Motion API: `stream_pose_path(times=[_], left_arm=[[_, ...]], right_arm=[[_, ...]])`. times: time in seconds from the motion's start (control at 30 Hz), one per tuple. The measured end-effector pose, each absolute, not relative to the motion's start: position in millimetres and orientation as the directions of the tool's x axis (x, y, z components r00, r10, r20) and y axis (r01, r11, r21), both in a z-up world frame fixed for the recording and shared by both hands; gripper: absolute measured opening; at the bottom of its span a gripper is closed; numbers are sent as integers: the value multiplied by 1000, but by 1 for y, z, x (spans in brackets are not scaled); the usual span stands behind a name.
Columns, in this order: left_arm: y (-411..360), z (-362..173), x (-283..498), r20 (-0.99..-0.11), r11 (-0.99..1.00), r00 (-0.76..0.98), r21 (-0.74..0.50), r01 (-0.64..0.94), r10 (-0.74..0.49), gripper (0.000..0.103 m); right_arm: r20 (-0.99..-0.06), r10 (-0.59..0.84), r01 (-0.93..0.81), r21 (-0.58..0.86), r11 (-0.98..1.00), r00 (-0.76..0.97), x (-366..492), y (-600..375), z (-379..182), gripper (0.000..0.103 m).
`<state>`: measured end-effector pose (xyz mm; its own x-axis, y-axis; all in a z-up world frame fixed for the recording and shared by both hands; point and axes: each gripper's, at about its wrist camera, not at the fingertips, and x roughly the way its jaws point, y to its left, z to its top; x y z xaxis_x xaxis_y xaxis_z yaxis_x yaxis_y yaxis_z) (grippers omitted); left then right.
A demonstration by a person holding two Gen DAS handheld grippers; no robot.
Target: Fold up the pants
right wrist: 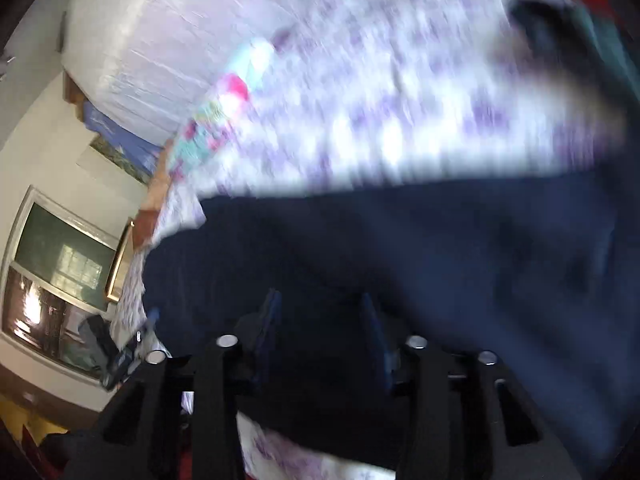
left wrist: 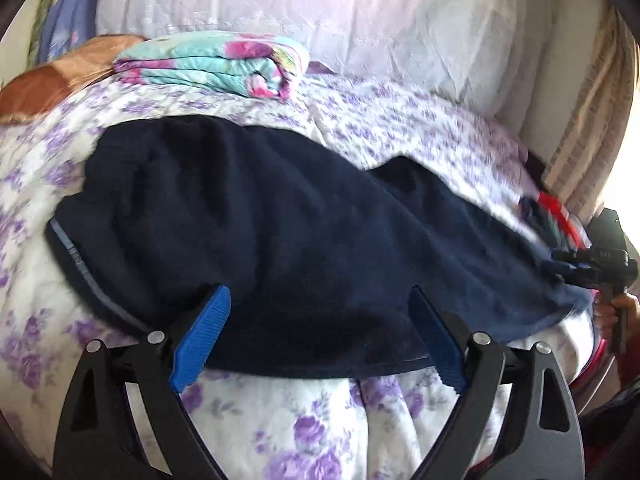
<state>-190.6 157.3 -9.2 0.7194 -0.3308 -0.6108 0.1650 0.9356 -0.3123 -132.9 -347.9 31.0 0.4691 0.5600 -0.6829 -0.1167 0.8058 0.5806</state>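
The right wrist view is smeared by motion — the floral bedspread (right wrist: pixel 400 120) shows only as streaks, and the right gripper (right wrist: pixel 324 320) has dim blue fingers, hard to separate from the dark pants (right wrist: pixel 440 260). At three o'clock in the left view, a hand (left wrist: pixel 618 312) is cut off — its device blurred.

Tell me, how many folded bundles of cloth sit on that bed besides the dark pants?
1. A folded floral blanket, turquoise and pink, lies on the flowered bedspread beyond the navy pants, near the pillows. More may be hidden past the bed's right edge.
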Motion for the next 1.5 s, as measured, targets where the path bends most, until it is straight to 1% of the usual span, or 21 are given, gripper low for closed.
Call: stream_pose_path(times=[0.03,0.07,0.1,0.17,0.3,0.37,0.43,0.53,0.73,0.77,0.87,0.9,1.0,1.03,1.07,1.13,1.2,1.27,1.33,1.4,1.5], left_arm=[[165,-3,-193,-591,925,730,-345,158,-345,88],[170,3,-193,-577,922,741,-359,149,-344,88],[178,8,-190,-566,920,753,-368,133,-335,88],[191,14,-179,-561,916,765,-391,93,-317,89],[209,-1,-154,-617,905,734,-426,-9,-283,89],[215,-14,-151,-622,889,724,-457,-26,-298,89],[215,-17,-151,-612,895,736,-445,-16,-291,89],[208,-17,-146,-613,904,732,-427,10,-298,98],[203,-18,-144,-635,926,731,-377,-11,-249,98],[203,-18,-144,-636,928,731,-373,-14,-245,98],[202,-18,-142,-642,930,729,-367,-21,-237,98],[201,-18,-141,-644,931,728,-365,-21,-236,98],[200,-18,-141,-649,934,725,-357,-25,-229,98],[201,-18,-140,-649,934,726,-357,-25,-228,98],[201,-18,-141,-648,933,726,-358,-26,-229,98],[202,-18,-141,-645,932,728,-362,-25,-231,98],[203,-18,-141,-642,929,730,-369,-23,-236,98],[203,-18,-142,-639,928,731,-373,-21,-240,98],[204,-18,-143,-637,925,732,-378,-22,-243,98],[203,-18,-142,-642,928,730,-372,-26,-237,98],[200,-18,-139,-655,937,724,-348,-35,-216,98]], right_arm=[[-651,591,-171,591,789,476,-121,-343,45,58],[-621,638,-214,619,756,456,-105,-334,54,63],[-591,689,-250,654,714,421,-89,-322,59,67],[-545,776,-318,710,628,317,-55,-290,61,70],[-550,829,-367,753,546,103,16,-217,45,72],[-568,822,-362,759,542,40,40,-188,33,72],[-592,805,-367,756,543,-28,65,-162,26,72],[-607,785,-394,755,524,-120,78,-140,15,72],[-649,713,-428,742,516,-265,80,-115,-14,74],[-643,709,-425,750,506,-289,80,-111,-18,76],[-577,718,-402,808,431,-389,74,-100,-22,81],[-564,728,-402,816,416,-391,72,-97,-21,83],[-516,774,-363,846,391,-367,81,-88,-22,83],[-513,792,-356,846,398,-331,88,-86,-23,83],[-511,810,-338,846,413,-287,96,-87,-25,81],[-507,826,-287,852,437,-246,105,-90,-35,60],[-580,789,-340,797,499,-202,98,-96,-37,27],[-592,790,-343,783,518,-159,93,-105,-39,14],[-577,807,-303,797,523,-124,92,-120,-39,13],[-600,797,-332,768,547,-74,92,-124,-34,9],[-668,744,-390,687,613,-7,94,-118,-30,7]])
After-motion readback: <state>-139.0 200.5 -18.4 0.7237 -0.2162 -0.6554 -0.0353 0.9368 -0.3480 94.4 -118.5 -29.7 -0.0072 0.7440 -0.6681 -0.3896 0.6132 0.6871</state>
